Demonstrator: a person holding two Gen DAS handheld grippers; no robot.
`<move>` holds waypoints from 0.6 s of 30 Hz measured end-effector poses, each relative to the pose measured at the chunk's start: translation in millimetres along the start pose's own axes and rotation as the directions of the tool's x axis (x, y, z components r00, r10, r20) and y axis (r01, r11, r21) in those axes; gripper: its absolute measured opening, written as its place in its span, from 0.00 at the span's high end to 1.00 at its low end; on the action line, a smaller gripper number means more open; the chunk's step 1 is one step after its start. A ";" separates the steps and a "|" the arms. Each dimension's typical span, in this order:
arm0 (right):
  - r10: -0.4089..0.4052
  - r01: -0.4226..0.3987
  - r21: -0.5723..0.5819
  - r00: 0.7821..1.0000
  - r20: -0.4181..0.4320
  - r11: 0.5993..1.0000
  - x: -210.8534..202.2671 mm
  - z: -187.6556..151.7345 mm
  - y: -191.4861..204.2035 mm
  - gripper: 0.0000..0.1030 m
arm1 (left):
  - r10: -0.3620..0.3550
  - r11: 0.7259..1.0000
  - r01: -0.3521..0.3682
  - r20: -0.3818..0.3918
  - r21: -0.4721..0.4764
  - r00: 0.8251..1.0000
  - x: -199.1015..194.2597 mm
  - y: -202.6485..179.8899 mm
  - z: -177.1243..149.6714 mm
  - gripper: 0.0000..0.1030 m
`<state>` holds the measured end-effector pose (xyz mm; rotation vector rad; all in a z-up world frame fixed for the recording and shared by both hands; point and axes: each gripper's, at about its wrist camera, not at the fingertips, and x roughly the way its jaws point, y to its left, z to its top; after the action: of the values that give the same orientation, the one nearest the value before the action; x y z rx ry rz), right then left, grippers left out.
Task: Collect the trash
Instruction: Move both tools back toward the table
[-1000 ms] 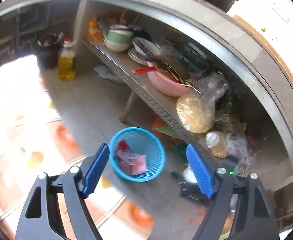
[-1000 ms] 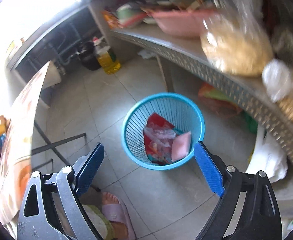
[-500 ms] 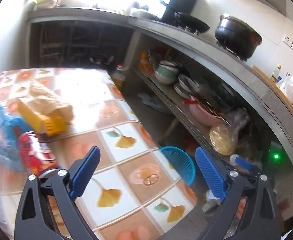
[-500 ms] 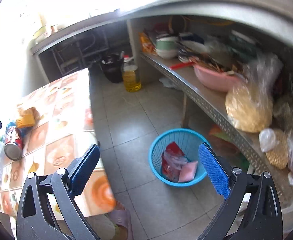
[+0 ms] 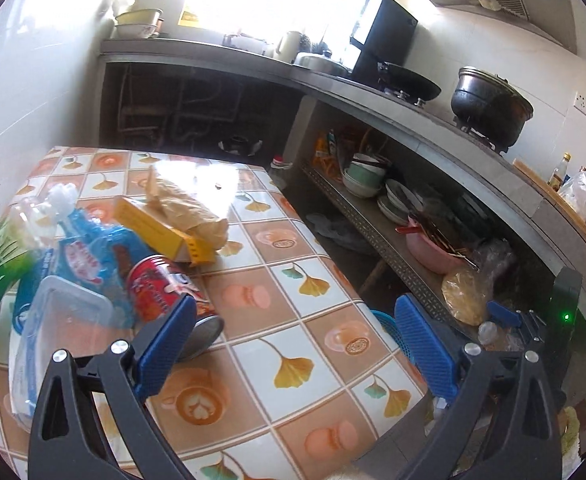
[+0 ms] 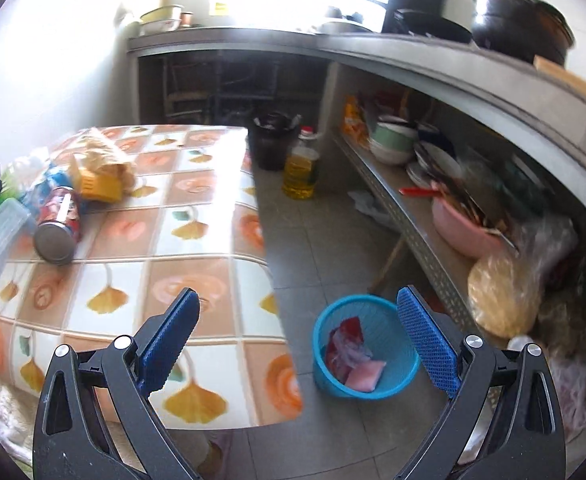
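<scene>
Left gripper: jaws have just been opening and stand at full spread, nothing between the blue pads; it hangs over the tiled-pattern tablecloth table, lower centre of the left view.
Right gripper: jaws have just been opening too, spread wide and empty, at the bottom of the right view.
Trash on table: red drink can lying on its side, yellow cardboard box, crumpled tan paper bag, blue printed plastic packet, clear plastic lidded tub, all clustered at left of the left view.
Bin: round blue mesh plastic basket on the floor, lower right of the right view, wrappers already inside.
Step in hand: judged to be the reach for the next item.
Advice: take the can across its round side, squarely, since it may roll; keep the other gripper clear.
Risk: nudging the pile off the table edge.
</scene>
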<state>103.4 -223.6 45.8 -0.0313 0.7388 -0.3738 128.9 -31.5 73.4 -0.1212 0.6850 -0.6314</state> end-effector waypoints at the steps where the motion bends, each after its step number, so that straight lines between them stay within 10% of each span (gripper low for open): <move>1: 0.013 -0.013 -0.004 1.000 0.002 1.000 -3.2 2.1 5.6 0.08 | 0.003 1.000 -0.003 0.006 -0.004 1.000 -4.9 3.7 -2.2 0.06; 11: 0.315 -0.317 0.094 0.948 0.042 0.944 -3.7 23.5 39.8 0.08 | 0.056 0.998 -0.055 0.045 -0.017 0.997 -47.7 40.2 -21.8 0.06; 18: 0.370 -0.370 0.122 0.929 0.023 0.921 4.4 30.1 69.2 0.08 | 0.135 0.991 -0.133 0.069 -0.033 0.988 -84.1 66.4 -41.6 0.06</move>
<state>148.6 -163.6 54.4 0.2245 0.7026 -0.0567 86.2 75.0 67.4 -0.1224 0.6278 -0.4865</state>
